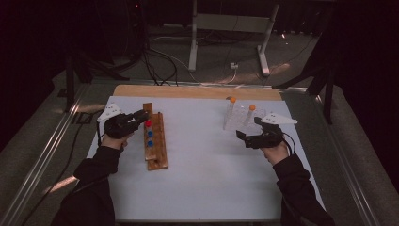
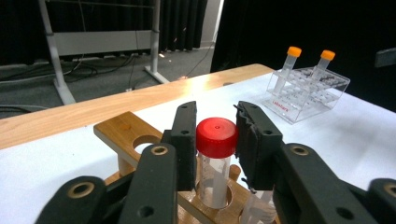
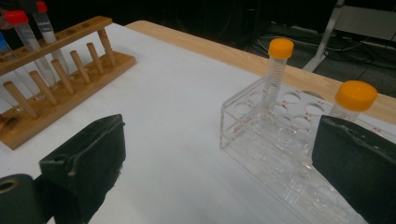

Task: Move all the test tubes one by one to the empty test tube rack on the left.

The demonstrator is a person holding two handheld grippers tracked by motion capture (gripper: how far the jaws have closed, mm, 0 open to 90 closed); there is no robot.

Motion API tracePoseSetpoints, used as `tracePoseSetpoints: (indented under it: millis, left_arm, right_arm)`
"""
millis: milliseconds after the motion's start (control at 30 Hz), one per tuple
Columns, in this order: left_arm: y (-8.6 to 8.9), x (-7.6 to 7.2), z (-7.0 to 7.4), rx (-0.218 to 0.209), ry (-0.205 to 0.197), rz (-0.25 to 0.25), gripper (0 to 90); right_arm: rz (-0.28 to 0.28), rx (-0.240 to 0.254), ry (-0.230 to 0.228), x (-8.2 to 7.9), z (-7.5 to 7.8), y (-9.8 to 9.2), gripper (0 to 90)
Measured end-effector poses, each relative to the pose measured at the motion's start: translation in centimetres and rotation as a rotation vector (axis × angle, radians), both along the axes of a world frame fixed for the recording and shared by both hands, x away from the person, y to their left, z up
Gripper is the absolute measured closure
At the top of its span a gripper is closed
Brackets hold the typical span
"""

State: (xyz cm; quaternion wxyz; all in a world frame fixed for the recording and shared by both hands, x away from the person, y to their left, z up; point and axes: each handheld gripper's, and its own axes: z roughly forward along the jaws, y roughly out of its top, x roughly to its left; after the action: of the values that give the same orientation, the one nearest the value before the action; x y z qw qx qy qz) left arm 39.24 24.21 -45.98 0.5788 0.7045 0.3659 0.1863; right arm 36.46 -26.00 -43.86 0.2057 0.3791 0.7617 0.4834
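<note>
Red-capped tube (image 2: 215, 158) stands upright in a hole of the wooden rack (image 1: 155, 141) near the table's (image 1: 202, 188) left edge, and my left gripper (image 2: 215, 140) brackets its cap, jaws narrowed close on either side; whether they actually touch it I cannot tell. Blue-capped tubes (image 1: 150, 137) sit in the same rack. Toward the far right corner, a clear plastic rack (image 3: 285, 140) holds two orange-capped tubes (image 3: 276, 74). My right gripper (image 1: 251, 130) hovers just beside it, jaws spread wide, empty.
</note>
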Motion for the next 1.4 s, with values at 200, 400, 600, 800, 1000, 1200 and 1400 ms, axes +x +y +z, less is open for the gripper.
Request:
tracePoseSetpoints:
  millis: [200, 400, 600, 800, 1000, 1200, 1400]
  left_arm:
    - [0.8, -0.3, 1.7, -0.045, -0.017, 0.021, 27.3]
    - [1.5, -1.5, 3.1, -0.032, -0.058, -0.005, 5.8]
    - [2.0, -3.5, 3.7, -0.025, -0.100, -0.007, 0.6]
    - [2.4, -4.2, 3.6, -0.023, -0.108, -0.007, 0.6]
    - [2.2, -4.4, 3.5, -0.011, -0.105, -0.023, 0.6]
    - [2.2, -4.5, 3.6, -0.011, -0.108, -0.027, 0.6]
    - [2.2, -4.4, 3.5, -0.013, -0.103, -0.030, 0.6]
  right_arm:
    - [-0.007, 0.017, -0.013, 0.3, 0.3, -0.4, 3.0]
    - [-0.034, 0.032, -0.010, 1.0, 0.4, -0.8, 3.0]
    - [-0.126, 0.000, -0.020, 2.5, -0.6, -1.4, 9.7]
    - [-0.203, -0.054, -0.001, 4.6, -2.4, -2.1, 32.2]
    - [-0.235, -0.050, 0.016, 6.2, -3.2, -2.1, 47.8]
    - [-0.268, -0.058, 0.029, 7.2, -3.7, -1.9, 63.2]
    - [-0.267, -0.075, 0.034, 7.7, -3.7, -1.6, 73.2]
